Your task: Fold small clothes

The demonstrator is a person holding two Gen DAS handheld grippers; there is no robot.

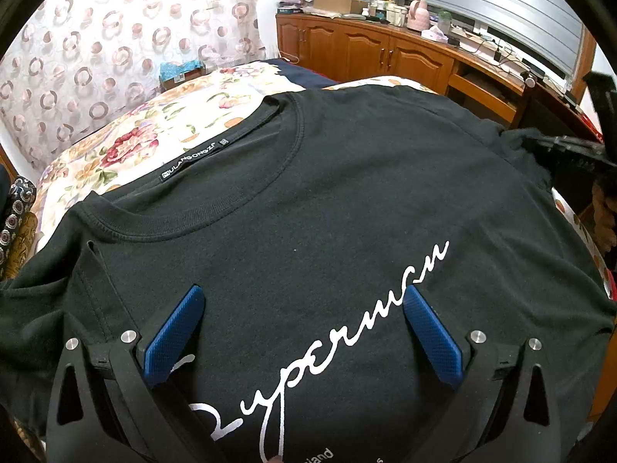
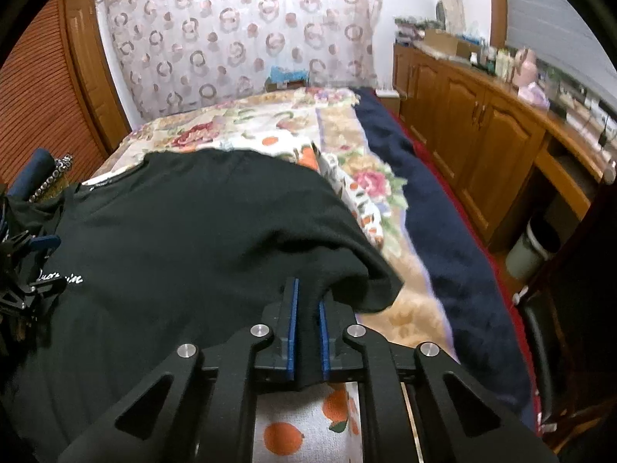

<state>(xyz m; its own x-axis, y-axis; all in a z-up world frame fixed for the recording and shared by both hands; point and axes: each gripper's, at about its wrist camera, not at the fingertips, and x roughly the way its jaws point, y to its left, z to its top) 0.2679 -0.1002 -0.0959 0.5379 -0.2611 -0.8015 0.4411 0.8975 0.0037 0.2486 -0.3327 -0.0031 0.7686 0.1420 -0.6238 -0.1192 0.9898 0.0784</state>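
Meanwhile, right tool (image 2: 306, 301) angled down, clamps black T-shirt (image 2: 185, 231); left tool (image 1: 304, 297) spread wide above it.

1. We read "MULANGONGZI" in white capitals on the black neck label (image 1: 191, 161) inside the collar of the black T-shirt (image 1: 347, 193).
2. We read white script "Superman" (image 1: 308, 347) across the T-shirt's chest.
3. Smaller white print (image 1: 316, 457) beneath is cut off, unreadable.
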